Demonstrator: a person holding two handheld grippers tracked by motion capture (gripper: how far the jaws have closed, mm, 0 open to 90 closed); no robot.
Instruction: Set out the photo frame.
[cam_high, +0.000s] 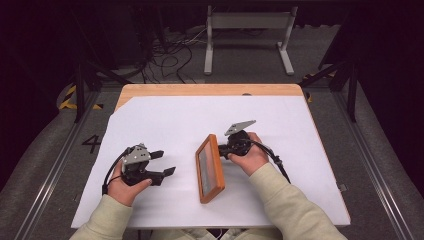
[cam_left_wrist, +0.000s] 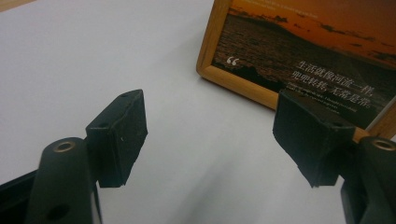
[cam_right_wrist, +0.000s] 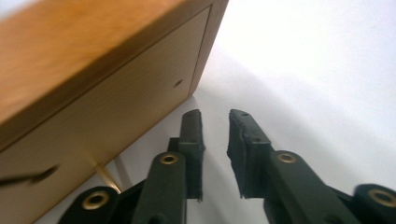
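High view, frame: the wooden picture frame (cam_high: 209, 168) stands tilted on the white sheet (cam_high: 165, 120) between your hands, its picture side turned toward your left.
High view, right gripper (cam_high: 226, 149): you have it just behind the frame's back, close enough that I cannot tell if it touches.
High view, left gripper (cam_high: 167, 163): you rest it on the sheet, apart from the frame, jaws spread.
Left gripper view, jaws: released and wide, nothing between them; the frame's lower corner (cam_left_wrist: 208, 70) lies ahead. Keep them ready to catch the front if the frame tips.
Right gripper view, jaws: a narrow gap, gripping nothing; the frame's pale back panel (cam_right_wrist: 116, 116) is just beside them, with a thin brass leg (cam_right_wrist: 106, 176) below.
Advice: draw back slowly, clear of that leg, and watch that the frame stands alone.
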